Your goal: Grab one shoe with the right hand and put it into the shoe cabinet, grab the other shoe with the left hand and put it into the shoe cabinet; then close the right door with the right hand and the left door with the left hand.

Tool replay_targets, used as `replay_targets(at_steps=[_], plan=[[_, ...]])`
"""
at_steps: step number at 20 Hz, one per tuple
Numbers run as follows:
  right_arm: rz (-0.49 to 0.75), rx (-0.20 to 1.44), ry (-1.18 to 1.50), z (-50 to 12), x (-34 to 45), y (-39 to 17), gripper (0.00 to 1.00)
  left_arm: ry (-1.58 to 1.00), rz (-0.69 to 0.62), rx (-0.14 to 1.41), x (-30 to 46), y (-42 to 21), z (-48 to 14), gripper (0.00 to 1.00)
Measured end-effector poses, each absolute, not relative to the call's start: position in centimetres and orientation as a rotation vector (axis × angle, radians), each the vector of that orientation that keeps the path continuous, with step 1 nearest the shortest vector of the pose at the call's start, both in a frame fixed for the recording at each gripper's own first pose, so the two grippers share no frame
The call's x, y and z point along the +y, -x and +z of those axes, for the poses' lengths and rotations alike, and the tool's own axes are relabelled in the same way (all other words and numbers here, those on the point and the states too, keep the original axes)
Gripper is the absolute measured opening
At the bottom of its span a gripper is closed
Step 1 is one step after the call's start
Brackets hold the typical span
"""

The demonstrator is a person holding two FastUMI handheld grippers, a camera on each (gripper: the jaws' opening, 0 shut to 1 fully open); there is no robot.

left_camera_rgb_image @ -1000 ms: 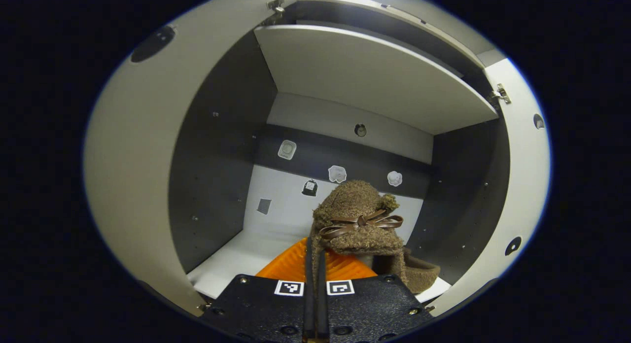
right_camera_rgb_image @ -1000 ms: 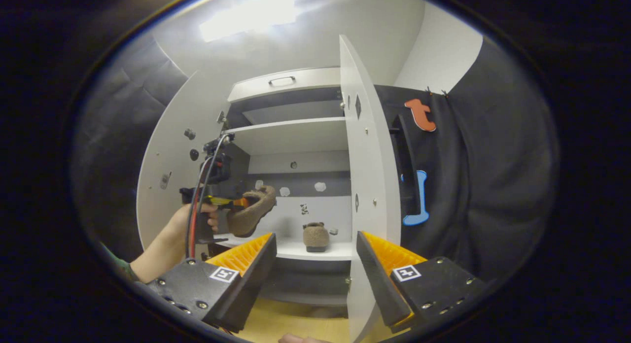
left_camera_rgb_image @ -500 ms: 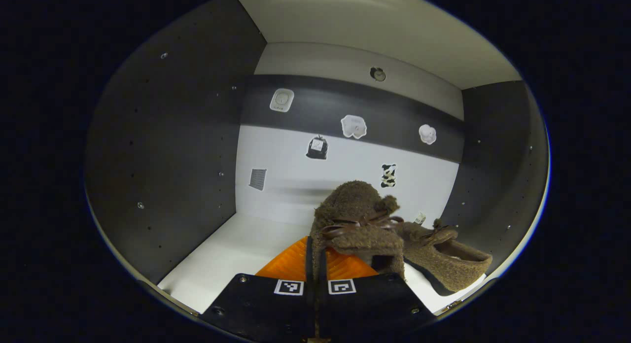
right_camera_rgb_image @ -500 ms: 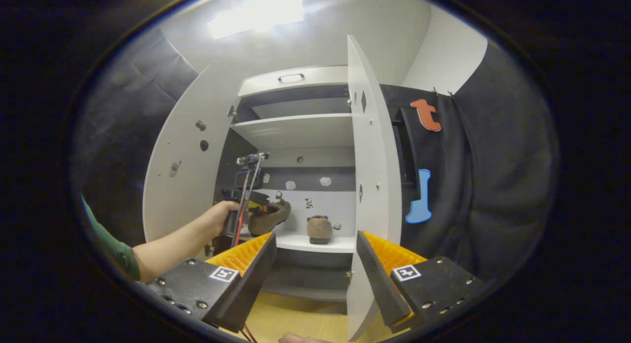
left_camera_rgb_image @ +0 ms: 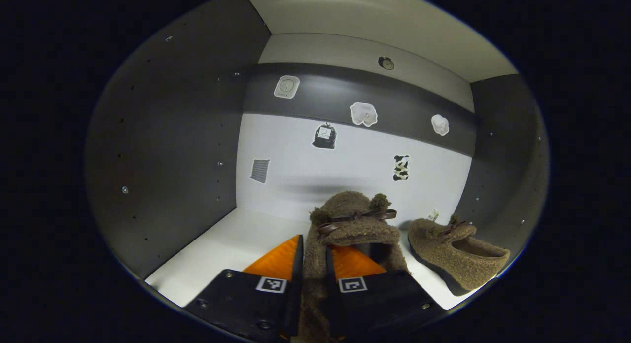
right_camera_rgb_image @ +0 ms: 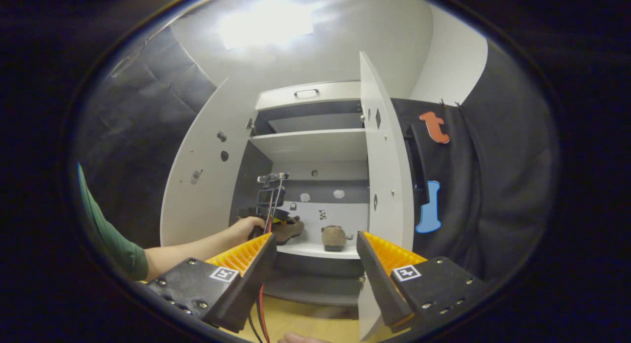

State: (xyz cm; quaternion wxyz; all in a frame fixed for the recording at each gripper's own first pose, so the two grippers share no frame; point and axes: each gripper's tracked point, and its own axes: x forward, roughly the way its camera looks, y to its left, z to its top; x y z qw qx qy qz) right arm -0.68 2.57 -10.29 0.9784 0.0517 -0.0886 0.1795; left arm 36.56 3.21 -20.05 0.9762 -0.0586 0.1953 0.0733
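Inside the shoe cabinet, a fuzzy brown shoe (left_camera_rgb_image: 355,224) with a bow rests on the white shelf (left_camera_rgb_image: 231,239). Its heel lies between the fingers of my left gripper (left_camera_rgb_image: 313,284), whose jaws stand a little apart, so the hold looks loosened. The second brown shoe (left_camera_rgb_image: 453,249) sits to its right, near the dark side wall. My right gripper (right_camera_rgb_image: 315,264) hangs open and empty in front of the cabinet. From there I see the left gripper (right_camera_rgb_image: 268,210) and a hand (right_camera_rgb_image: 246,227) at the shelf, with both shoes (right_camera_rgb_image: 288,229) (right_camera_rgb_image: 334,237) side by side.
Both cabinet doors stand open: the left door (right_camera_rgb_image: 207,185) swung wide, the right door (right_camera_rgb_image: 384,185) edge-on just beyond my right fingers. An upper shelf (right_camera_rgb_image: 310,141) and a drawer with a handle (right_camera_rgb_image: 305,92) are above. Wooden floor (right_camera_rgb_image: 305,323) lies below.
My left gripper went deeper into the cabinet and lowered its shoe onto the shelf beside the other one; its fingers have spread apart. The right gripper drifted back slightly, still open.
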Motion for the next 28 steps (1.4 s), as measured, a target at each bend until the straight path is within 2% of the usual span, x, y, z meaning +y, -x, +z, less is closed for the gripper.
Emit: replay_targets(at_steps=[1, 2, 6, 7, 8, 10, 11, 18, 19, 20, 21, 22, 25, 26, 27, 28], plan=[[0.358, -0.177, -0.103, -10.4, 2.3, 1.0, 0.98, 0.117, 0.146, 0.381, 3.6, -36.6, -19.7, 0.35], [0.352, -0.175, -0.104, -10.3, 2.2, 1.3, 0.98, 0.117, 0.143, 0.367, 3.9, -36.8, -19.3, 0.35], [0.329, -0.160, -0.121, -10.5, 1.7, 2.2, 0.98, 0.065, 0.123, 0.413, 3.8, -35.5, -18.7, 0.67], [0.319, -0.169, -0.120, -10.2, 1.5, 2.6, 0.98, 0.062, 0.122, 0.424, 3.7, -35.0, -18.5, 0.66], [0.310, -0.178, -0.113, -10.0, 1.2, 3.0, 0.98, 0.068, 0.111, 0.422, 3.5, -34.3, -17.7, 0.71], [0.293, -0.190, -0.107, -9.6, 0.9, 3.9, 0.98, 0.098, 0.079, 0.386, 2.8, -33.2, -15.9, 0.83], [0.290, -0.191, -0.112, -9.6, 0.8, 4.3, 0.98, 0.103, 0.076, 0.377, 2.8, -32.0, -15.1, 0.93], [0.224, -0.153, -0.100, -9.7, -0.6, 6.6, 0.98, 0.085, -0.002, 0.323, 0.7, -20.4, -10.6, 0.97], [0.215, -0.146, -0.101, -9.5, -0.7, 6.5, 0.97, 0.080, -0.017, 0.304, 0.4, -18.2, -9.7, 1.00], [0.210, -0.138, -0.100, -9.4, -0.9, 6.8, 0.97, 0.068, -0.021, 0.286, 0.5, -16.2, -8.9, 0.96], [0.205, -0.132, -0.098, -9.0, -1.2, 7.0, 0.98, 0.053, -0.012, 0.271, 0.9, -13.9, -8.4, 1.00], [0.194, -0.117, -0.093, -8.7, -1.8, 7.1, 0.97, 0.040, 0.000, 0.260, 1.3, -11.8, -7.9, 0.96], [0.136, -0.069, -0.086, -7.3, -5.3, 7.2, 0.97, 0.019, -0.013, 0.180, 1.3, -6.5, -5.5, 0.96], [0.121, -0.061, -0.088, -6.4, -6.5, 7.2, 0.98, 0.013, -0.027, 0.173, 1.1, -4.9, -5.2, 0.92], [0.123, -0.051, -0.087, -5.5, -7.4, 7.0, 0.98, 0.002, -0.035, 0.165, 1.0, -3.5, -4.9, 0.96], [0.120, -0.039, -0.079, -4.6, -8.6, 6.8, 0.97, -0.004, -0.039, 0.148, 1.2, -2.5, -4.3, 0.96]])
